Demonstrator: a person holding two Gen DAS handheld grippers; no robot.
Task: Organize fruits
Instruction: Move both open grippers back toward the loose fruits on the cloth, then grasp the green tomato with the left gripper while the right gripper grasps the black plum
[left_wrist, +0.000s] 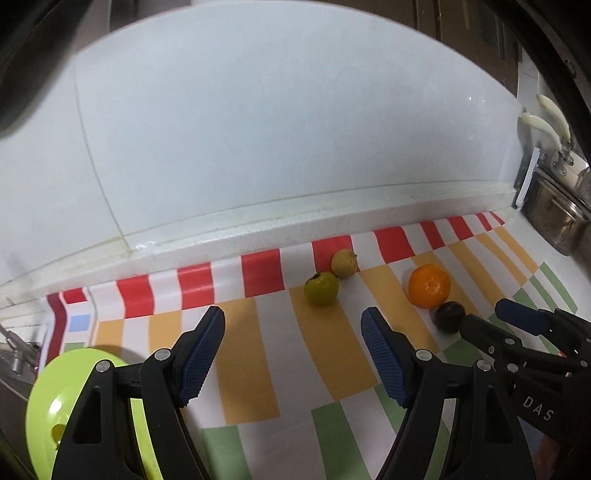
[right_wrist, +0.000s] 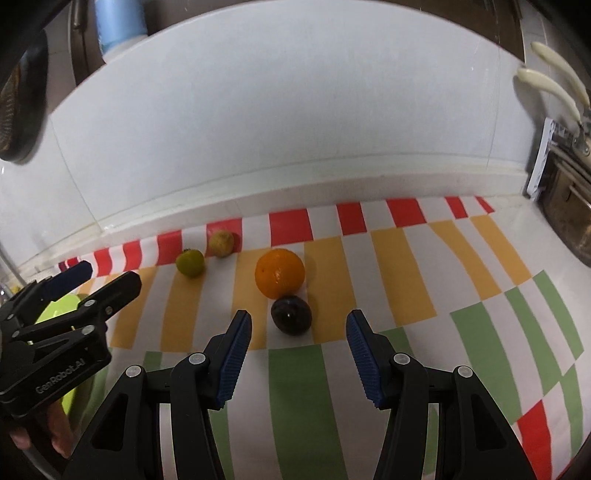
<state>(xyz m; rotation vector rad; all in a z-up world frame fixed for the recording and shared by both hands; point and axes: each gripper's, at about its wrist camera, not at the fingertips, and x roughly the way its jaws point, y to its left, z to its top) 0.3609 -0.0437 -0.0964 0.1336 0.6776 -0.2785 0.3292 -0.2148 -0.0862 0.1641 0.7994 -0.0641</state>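
Plum, small, smooth and likely soft, suits a gentle grip across its middle by the open, empty right gripper.

- "GenRobot.AI" stands in pale letters on the black side of my left gripper, seen at the near left of the right wrist view, just above the hand that carries it.
- "DAS" stands in pale letters on the black body of my right gripper, at the near right of the left wrist view; the word runs off behind the housing, so I read only those three letters.
- A white tag hangs at the far right by the wall; any print on it is too small to read.
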